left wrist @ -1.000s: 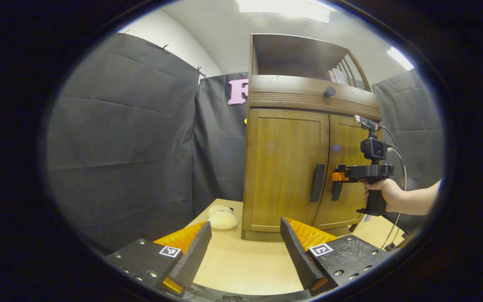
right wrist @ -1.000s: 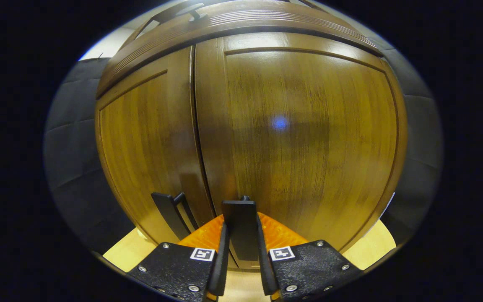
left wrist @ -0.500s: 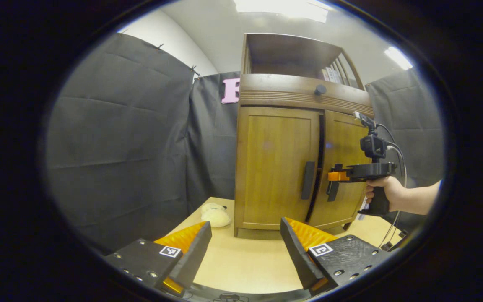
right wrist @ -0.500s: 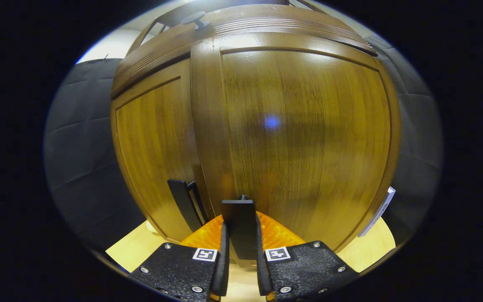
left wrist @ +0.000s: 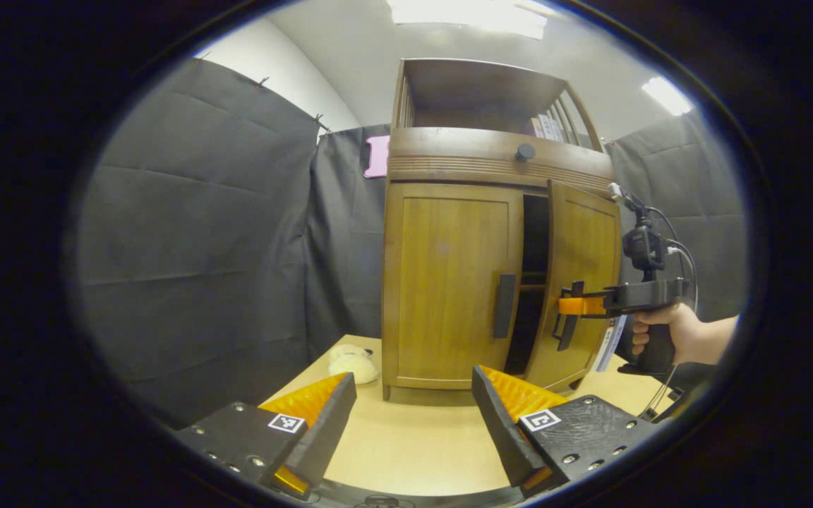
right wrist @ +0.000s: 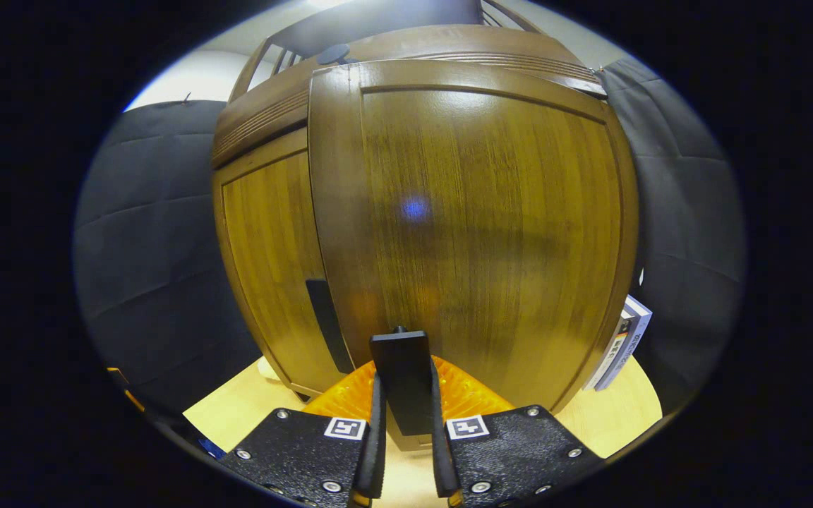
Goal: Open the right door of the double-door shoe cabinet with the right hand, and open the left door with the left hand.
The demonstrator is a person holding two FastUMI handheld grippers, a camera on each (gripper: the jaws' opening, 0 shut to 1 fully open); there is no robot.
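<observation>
**Right door swings out, left door stays shut**

A second ago both doors of the shoe cabinet [left wrist: 491, 212] were closed flat. Now the right door [left wrist: 583, 282] has swung out toward the room, and a dark gap shows between it and the left door [left wrist: 449, 282]. Inside the gap the edge of a shelf can be seen.

The right gripper [right wrist: 406, 451] is pinching the black handle of the right door [right wrist: 401, 381], with one finger pressed on each side of it. In the left gripper view that same gripper [left wrist: 570, 310] shows from the side, held by a hand [left wrist: 667, 331], right at the front edge of the swung door.

The left gripper [left wrist: 413, 416] hangs over the table [left wrist: 413, 444] with its fingers spread wide and nothing between them. It is well apart from the cabinet. The left door's handle [left wrist: 504, 305] is straight ahead of it and a bit to the right, untouched.

A soft cream thing [left wrist: 351, 363] lies on the table just beside the cabinet's left bottom corner. Some books [right wrist: 622, 342] peek out behind the open door's far edge
</observation>
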